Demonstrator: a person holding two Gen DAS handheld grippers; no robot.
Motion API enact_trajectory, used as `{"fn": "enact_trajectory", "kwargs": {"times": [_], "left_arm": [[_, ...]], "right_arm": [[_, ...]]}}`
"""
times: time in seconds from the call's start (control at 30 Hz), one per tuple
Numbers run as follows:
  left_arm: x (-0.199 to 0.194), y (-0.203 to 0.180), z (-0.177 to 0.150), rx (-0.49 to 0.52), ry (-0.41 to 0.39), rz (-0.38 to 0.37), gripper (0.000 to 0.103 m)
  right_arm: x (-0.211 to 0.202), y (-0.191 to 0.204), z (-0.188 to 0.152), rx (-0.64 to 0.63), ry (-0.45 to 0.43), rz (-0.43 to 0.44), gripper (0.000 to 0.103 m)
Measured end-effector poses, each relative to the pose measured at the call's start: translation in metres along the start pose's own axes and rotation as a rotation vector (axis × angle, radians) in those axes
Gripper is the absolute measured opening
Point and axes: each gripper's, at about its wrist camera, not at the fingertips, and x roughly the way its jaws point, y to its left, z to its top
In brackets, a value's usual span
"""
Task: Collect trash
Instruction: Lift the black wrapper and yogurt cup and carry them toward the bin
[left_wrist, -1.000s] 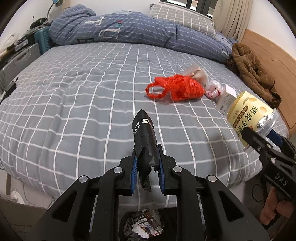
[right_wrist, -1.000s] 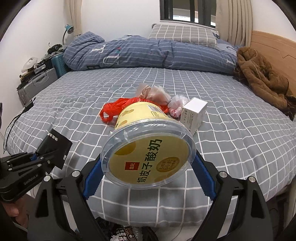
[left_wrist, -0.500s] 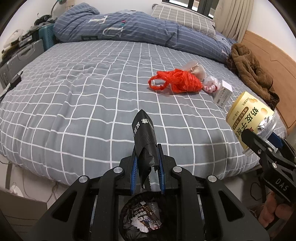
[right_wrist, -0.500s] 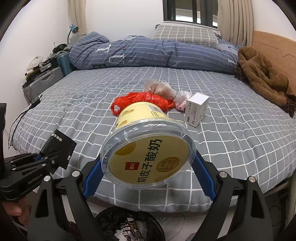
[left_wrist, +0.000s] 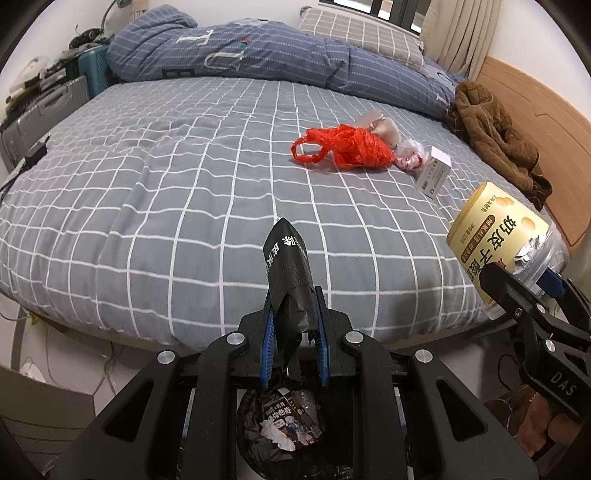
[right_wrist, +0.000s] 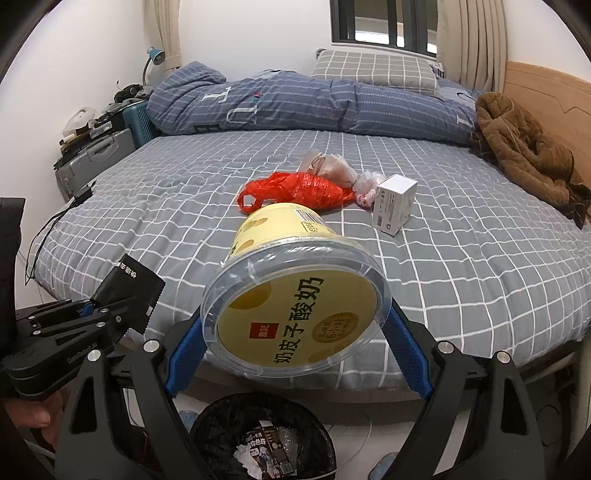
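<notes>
Black wrapper (left_wrist: 286, 273) in left hand-held gripper (left_wrist: 293, 332) and yogurt tub (right_wrist: 295, 306) in right hand-held gripper (right_wrist: 295, 350) now pulled back off the bed (left_wrist: 147, 206), over the bin (right_wrist: 221, 424), so drop's next.

Bedsheet (left_wrist: 147, 206) grey, white grid; plastic bag (left_wrist: 347, 147) red; tub (right_wrist: 291, 295) yellow; wrapper (left_wrist: 288, 280) black; jacket (right_wrist: 524, 151) brown.

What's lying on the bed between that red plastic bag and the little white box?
A small crumpled clear wrapper with pink bits inside lies between the red bag and the white box, close against both. The right wrist view shows it best.
</notes>
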Motion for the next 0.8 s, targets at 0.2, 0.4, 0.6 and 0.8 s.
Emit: {"fn": "enact_trajectory", "kwargs": {"times": [0.2,0.4,0.6,0.8], "left_arm": [[-0.005,-0.003,-0.015,0.007,0.014,-0.003,0.018],[-0.006,-0.004,-0.031,0.004,0.043,-0.007,0.018],[-0.008,-0.005,-0.048,0.002,0.073,-0.009,0.018],[-0.013,0.000,-0.063,-0.014,0.092,-0.009,0.018]], "right_arm": [[-0.007,0.002,-0.011,-0.002,0.014,0.005,0.084],[-0.014,0.005,-0.023,-0.003,0.028,0.012,0.084],[-0.021,0.008,-0.037,-0.008,0.046,0.010,0.084],[-0.027,0.011,-0.049,-0.007,0.067,0.014,0.084]]}}
